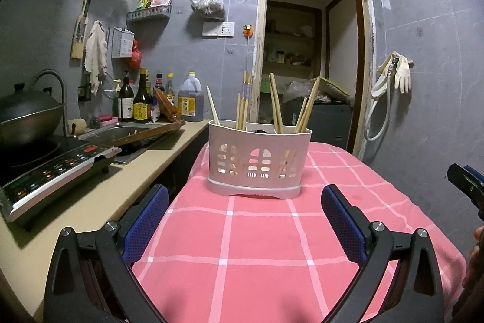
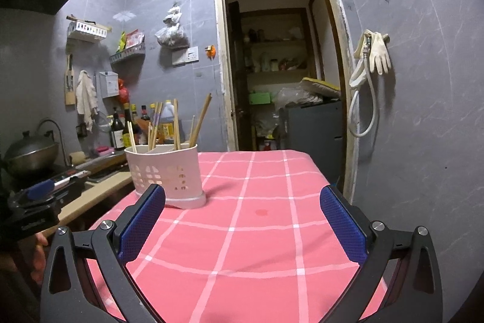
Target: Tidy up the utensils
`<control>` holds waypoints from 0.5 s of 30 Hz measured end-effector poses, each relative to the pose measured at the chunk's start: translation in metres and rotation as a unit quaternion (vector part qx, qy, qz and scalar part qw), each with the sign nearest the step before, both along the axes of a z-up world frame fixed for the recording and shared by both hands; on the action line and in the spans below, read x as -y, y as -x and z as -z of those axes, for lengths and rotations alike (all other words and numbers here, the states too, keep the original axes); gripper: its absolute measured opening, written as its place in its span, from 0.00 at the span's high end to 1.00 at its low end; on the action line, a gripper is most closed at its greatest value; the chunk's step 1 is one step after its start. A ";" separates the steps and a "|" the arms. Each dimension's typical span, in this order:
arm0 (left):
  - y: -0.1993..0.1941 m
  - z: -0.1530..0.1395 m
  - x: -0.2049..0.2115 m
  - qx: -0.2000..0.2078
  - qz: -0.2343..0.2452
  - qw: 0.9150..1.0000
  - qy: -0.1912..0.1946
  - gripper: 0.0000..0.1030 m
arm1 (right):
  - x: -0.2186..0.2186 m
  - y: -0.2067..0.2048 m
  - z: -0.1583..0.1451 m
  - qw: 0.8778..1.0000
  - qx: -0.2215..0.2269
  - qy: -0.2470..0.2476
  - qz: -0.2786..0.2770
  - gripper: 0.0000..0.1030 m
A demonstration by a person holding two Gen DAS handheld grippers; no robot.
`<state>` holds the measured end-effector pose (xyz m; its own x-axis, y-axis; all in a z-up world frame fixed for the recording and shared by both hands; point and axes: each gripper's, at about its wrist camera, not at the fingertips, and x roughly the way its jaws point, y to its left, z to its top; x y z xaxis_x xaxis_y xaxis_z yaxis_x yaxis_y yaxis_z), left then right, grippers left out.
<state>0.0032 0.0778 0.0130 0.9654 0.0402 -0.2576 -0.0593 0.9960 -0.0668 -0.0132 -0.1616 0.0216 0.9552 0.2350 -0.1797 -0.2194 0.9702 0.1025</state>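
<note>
Chopstick (image 1: 275, 103) lower ends hidden inside white slotted holder (image 1: 258, 161), standing at 12 o'clock on pink checked tablecloth (image 1: 257, 247). Left gripper (image 1: 245, 202) and right gripper (image 2: 242, 202) both spread wide, empty. Sink (image 1: 133, 132), bottles (image 1: 142, 99) at 10 o'clock.

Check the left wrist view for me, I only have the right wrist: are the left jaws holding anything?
Observer: No. The left gripper is open and empty; only the pink tablecloth shows between its jaws.
Operator: Where is the holder relative to it?
Observer: The chopstick holder stands straight ahead, centred between the jaws, untouched.
Operator: Any loose utensils by the sink?
Observer: None I can make out; a wooden board lies tilted across the sink.
</note>
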 end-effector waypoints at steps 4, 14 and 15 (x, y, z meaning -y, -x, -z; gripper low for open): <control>0.006 0.002 0.003 0.003 -0.001 1.000 -0.005 0.04 | -0.001 0.001 0.002 1.000 0.003 0.005 0.006 0.00; 0.010 0.003 0.005 0.006 -0.002 1.000 -0.007 0.04 | -0.002 0.000 0.008 1.000 -0.001 0.009 0.009 0.00; 0.011 0.002 0.005 0.006 -0.002 1.000 -0.007 0.04 | -0.002 0.001 0.008 1.000 -0.001 0.009 0.009 0.00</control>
